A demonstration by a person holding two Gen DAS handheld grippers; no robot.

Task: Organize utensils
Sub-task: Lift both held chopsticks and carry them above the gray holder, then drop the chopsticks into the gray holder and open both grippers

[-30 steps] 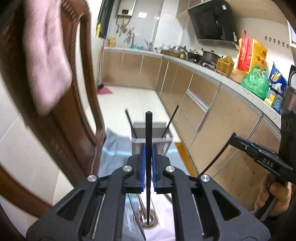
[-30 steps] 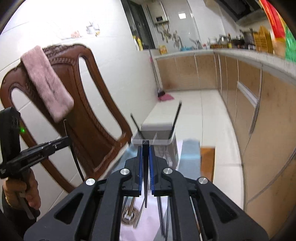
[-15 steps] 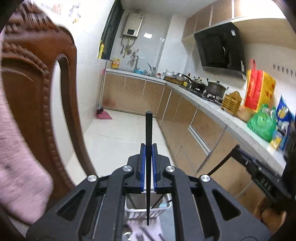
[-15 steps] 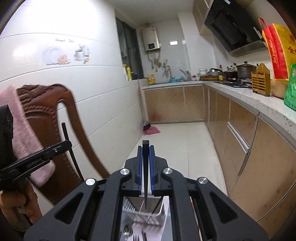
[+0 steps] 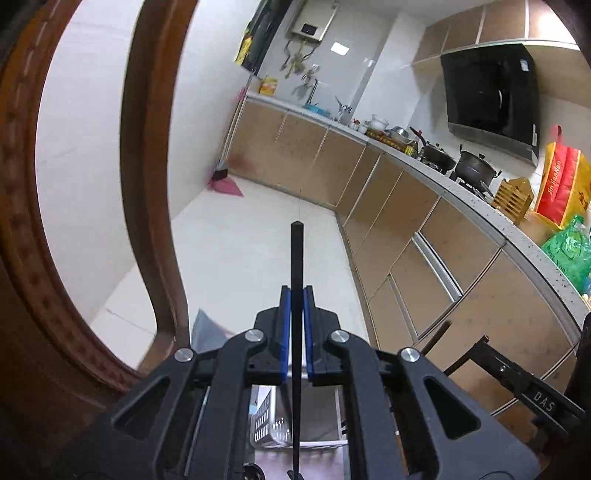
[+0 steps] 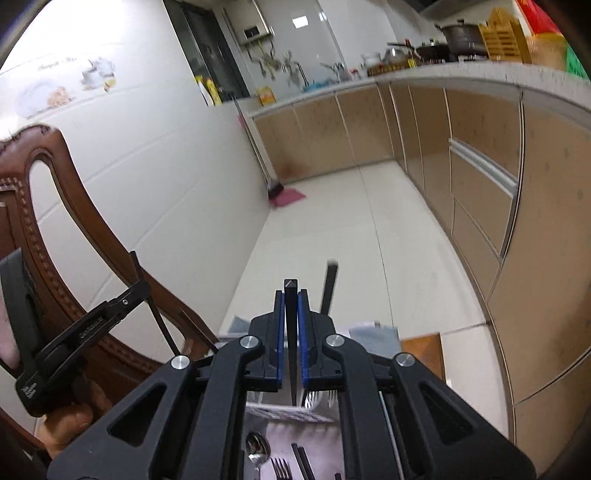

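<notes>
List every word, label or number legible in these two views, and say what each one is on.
"DAS": on the arm of the right tool, seen from the left wrist; the rest is cut off.
"JinJianNan", roughly: on the red and yellow bag.
White lettering on the left tool, seen from the right wrist: too blurred to read.
Print on the green bag and the water heater display: too small to read.

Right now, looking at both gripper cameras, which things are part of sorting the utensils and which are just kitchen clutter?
Part of the job:
- black chopstick clamped in the left gripper
- black chopstick clamped in the right gripper
- white utensil basket
- spoon and fork lying below

Just lying about:
- wooden chair
- pots on the stove
- red bag
- green bag
</notes>
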